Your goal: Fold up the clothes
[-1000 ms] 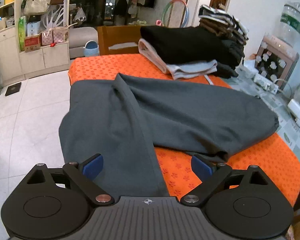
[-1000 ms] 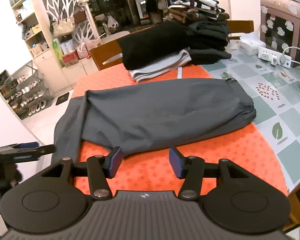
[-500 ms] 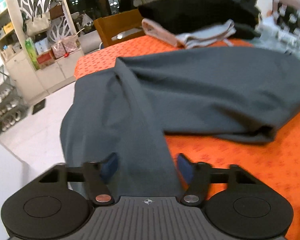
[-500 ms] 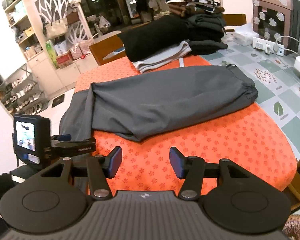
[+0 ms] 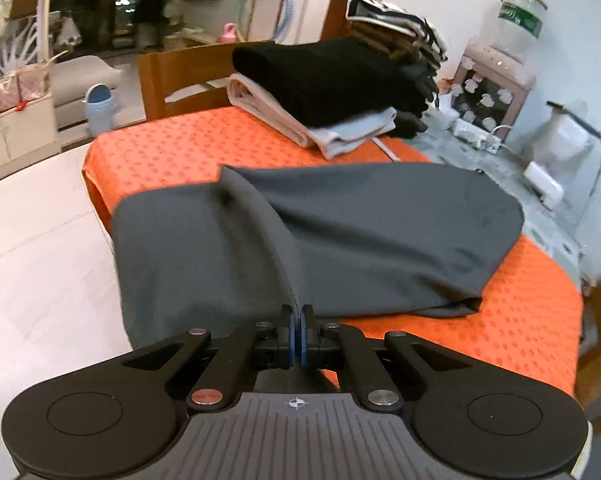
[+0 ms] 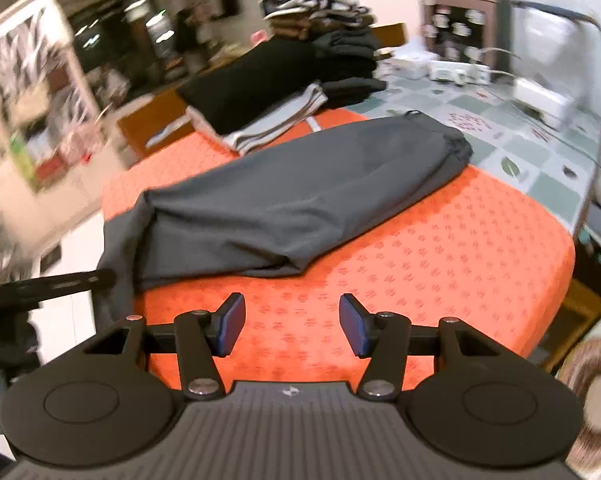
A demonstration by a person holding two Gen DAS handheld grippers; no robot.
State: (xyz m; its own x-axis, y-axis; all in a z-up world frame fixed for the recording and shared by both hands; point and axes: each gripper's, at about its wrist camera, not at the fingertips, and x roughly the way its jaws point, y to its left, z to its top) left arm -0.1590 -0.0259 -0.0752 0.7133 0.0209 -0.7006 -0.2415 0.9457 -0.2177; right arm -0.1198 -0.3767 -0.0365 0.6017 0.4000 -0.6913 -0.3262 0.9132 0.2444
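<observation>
Left gripper pinches just the trousers' seam ridge, so a tug could slip it free; right gripper is half-open, empty.

A pale tiled floor is seen beside the desk; a wooden chair is set behind it, with white walls beyond.

Trousers across the desk, 1 end hanging over its left edge; folded stack behind; chair beyond.
</observation>
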